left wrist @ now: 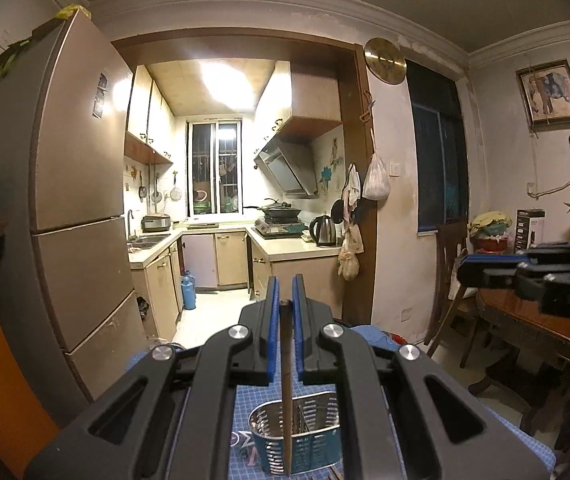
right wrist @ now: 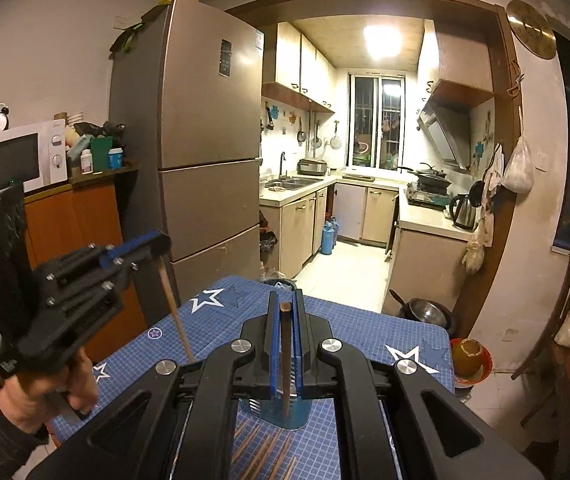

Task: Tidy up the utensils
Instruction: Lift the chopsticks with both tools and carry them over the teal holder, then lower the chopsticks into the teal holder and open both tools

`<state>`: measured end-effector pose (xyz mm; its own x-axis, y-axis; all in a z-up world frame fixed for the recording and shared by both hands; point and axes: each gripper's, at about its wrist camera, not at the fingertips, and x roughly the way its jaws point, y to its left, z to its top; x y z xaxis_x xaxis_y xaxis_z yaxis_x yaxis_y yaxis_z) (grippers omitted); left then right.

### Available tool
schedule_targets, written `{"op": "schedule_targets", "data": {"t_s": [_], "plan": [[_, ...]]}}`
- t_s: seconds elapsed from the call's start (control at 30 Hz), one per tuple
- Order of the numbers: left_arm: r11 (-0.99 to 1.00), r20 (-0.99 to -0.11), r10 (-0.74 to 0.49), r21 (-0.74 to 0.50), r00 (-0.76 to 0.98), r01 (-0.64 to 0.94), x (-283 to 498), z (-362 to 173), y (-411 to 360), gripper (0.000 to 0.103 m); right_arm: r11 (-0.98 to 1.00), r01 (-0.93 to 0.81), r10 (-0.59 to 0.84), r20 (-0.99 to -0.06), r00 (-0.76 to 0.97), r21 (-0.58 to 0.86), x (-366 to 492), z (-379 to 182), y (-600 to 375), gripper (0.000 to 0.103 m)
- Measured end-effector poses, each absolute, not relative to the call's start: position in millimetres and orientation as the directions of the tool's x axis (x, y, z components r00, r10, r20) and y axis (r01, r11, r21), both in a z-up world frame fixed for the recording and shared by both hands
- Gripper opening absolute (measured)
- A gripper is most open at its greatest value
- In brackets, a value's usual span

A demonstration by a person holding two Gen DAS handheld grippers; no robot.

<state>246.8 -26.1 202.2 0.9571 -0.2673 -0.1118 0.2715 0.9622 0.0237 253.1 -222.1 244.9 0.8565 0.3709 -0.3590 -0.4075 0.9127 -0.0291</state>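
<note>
My left gripper (left wrist: 285, 290) is shut on a brown wooden chopstick (left wrist: 286, 380) that hangs down over a perforated metal utensil holder (left wrist: 297, 436) on the blue table. My right gripper (right wrist: 285, 304) is shut on another chopstick (right wrist: 286, 360) that points down at the holder (right wrist: 275, 414). The left gripper also shows in the right wrist view (right wrist: 157, 240) at the left, with its chopstick (right wrist: 175, 308) slanting down. The right gripper shows at the right edge of the left wrist view (left wrist: 469, 270). Several loose chopsticks (right wrist: 263, 452) lie on the cloth in front of the holder.
The table has a blue gridded cloth with white stars (right wrist: 365, 332). A tall fridge (right wrist: 205, 140) stands left, with a microwave (right wrist: 17, 160) on an orange cabinet. A wok (right wrist: 425, 312) and a bowl (right wrist: 471, 354) sit beyond the table's right edge. A wooden table (left wrist: 525, 312) and chair stand right.
</note>
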Motion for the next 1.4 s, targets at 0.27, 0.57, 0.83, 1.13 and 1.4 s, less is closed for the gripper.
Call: {"op": "schedule_targets", "data": {"t_s": [0.27,0.57,0.83,1.13,1.4], "plan": [[0.964,-0.094,-0.264,0.013,0.96,0.266,268,222,-32,0.005,0.912,-0.41,0.375,-0.354,0.857,-0.024,276,259,-216,0.007],[0.965,-0.074,-0.261,0.011,0.962,0.263,289,230,-37,0.005,0.916,-0.401,0.369,-0.356,0.859,-0.019,308,257,-203,0.007],[0.965,-0.098,-0.26,0.007,0.961,0.262,318,208,-34,0.005,0.918,-0.395,0.361,-0.387,0.849,-0.01,340,229,-195,0.007],[0.966,-0.158,-0.254,0.002,0.954,0.258,345,174,-33,0.005,0.917,-0.399,0.364,-0.426,0.828,0.007,370,191,-188,0.007],[0.967,-0.168,-0.251,-0.005,0.953,0.254,350,167,-30,0.005,0.92,-0.391,0.355,-0.445,0.822,0.012,384,173,-188,0.007]]}}
